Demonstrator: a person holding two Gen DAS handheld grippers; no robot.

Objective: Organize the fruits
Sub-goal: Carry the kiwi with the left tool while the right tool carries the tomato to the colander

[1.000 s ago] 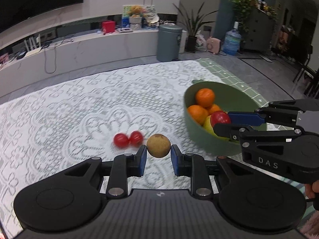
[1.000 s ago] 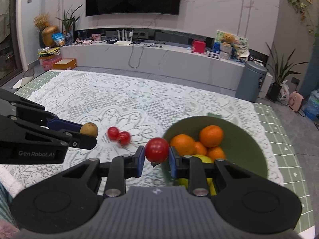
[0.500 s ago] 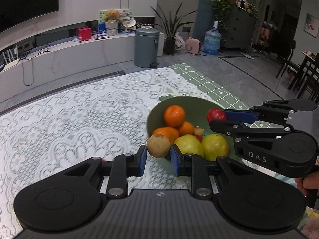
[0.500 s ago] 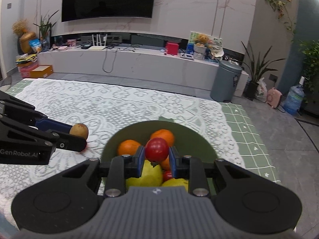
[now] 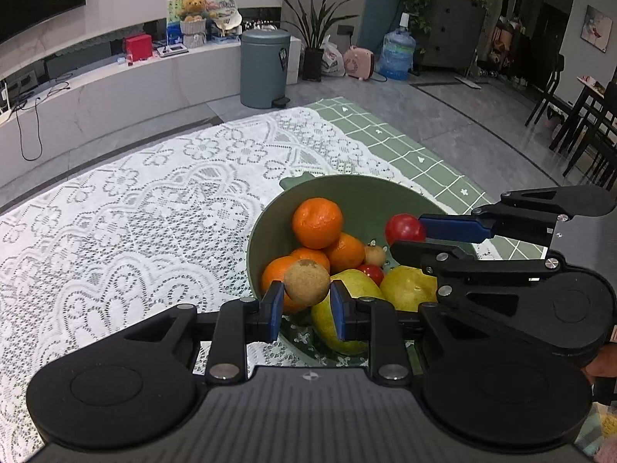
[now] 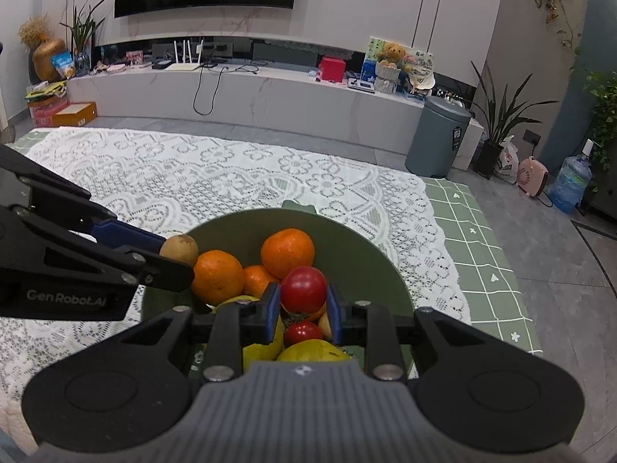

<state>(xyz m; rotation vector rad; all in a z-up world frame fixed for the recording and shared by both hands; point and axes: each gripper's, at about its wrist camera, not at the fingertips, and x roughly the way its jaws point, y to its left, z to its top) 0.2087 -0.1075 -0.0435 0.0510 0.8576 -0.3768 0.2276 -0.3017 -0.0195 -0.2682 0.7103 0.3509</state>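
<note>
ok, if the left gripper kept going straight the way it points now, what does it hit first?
Probably the fruit piled in the green bowl. The left gripper, shut on a small brown fruit, points down at the orange and the yellow-green pear just beyond its fingers. Depth is unclear, so which comes first is uncertain.

lace tablecloth, green bowl on it

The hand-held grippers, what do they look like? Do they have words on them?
Both are black plastic with round discs, silver screws and blue pads on the fingers. The left hand-held gripper has "GenRobot.AI" printed in pale letters on its side. The right hand-held gripper looks the same; any lettering on it isn't readable here.
</note>
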